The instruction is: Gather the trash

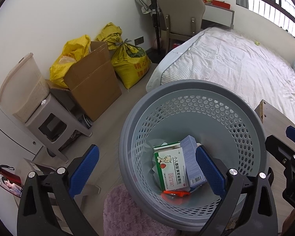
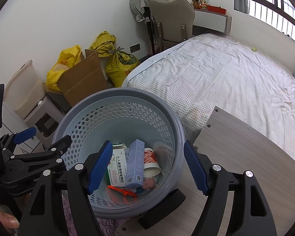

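Observation:
A grey perforated waste basket point(image 1: 194, 90) point(image 2: 116, 96) stands on the floor by the bed. Inside lie a green-and-white medicine box point(image 1: 171, 169) point(image 2: 117, 167), a pale blue box point(image 1: 192, 163) point(image 2: 135, 163), an orange-red plastic piece point(image 1: 176, 193) point(image 2: 122, 191) and a paper cup point(image 2: 151, 163). My left gripper point(image 1: 147, 170) is open and straddles the basket's left wall, one pad outside and one over the inside. My right gripper point(image 2: 147, 168) is open over the basket's right side, its right pad outside the rim. Neither holds anything.
A bed point(image 2: 226, 74) fills the right. A wooden board point(image 2: 236, 147) lies beside the basket and a pink rug point(image 1: 127, 212) under it. A cardboard box point(image 1: 92, 86), yellow sacks point(image 1: 129, 64), a stool point(image 1: 55, 123), a chair point(image 1: 181, 13) and a phone point(image 1: 9, 184) line the left.

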